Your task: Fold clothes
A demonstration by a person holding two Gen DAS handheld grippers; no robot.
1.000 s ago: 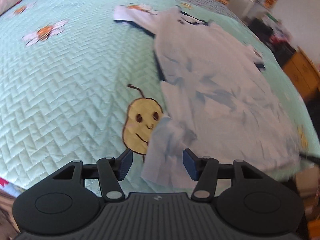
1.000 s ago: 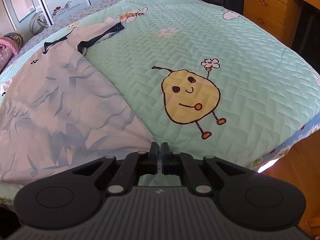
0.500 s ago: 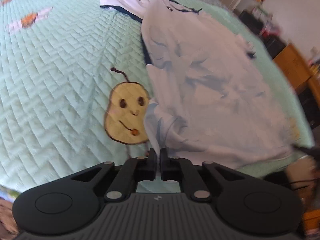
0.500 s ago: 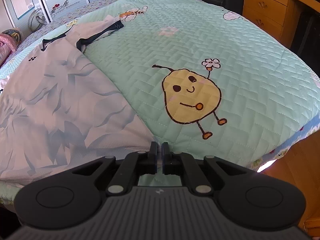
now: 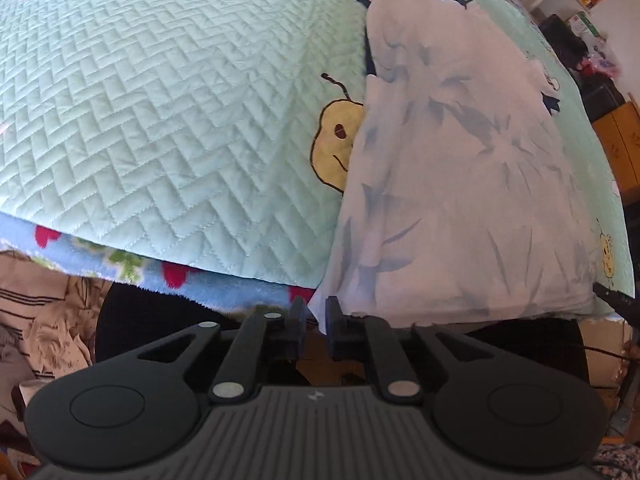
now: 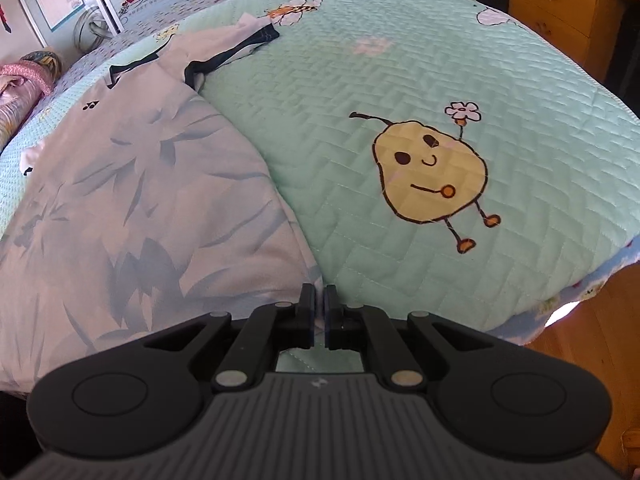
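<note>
Presently the left claw (image 5: 316, 322) is opening at the bed's near edge, the shirt (image 5: 452, 184) hem corner slack between its pads. Right claw (image 6: 319, 312) stays pinched on the other hem corner. Risk: left corner slips free (uneven fold). Quilt (image 6: 400, 92) is smooth; wooden drawers (image 6: 548, 0) stand beyond.

The shirt (image 6: 132, 200) is white with pale blue leaf shapes and dark, maybe navy, trim. The quilt (image 6: 400, 80) is mint green with chevron stitching and yellow pear figures (image 6: 430, 180). Black claws.
</note>
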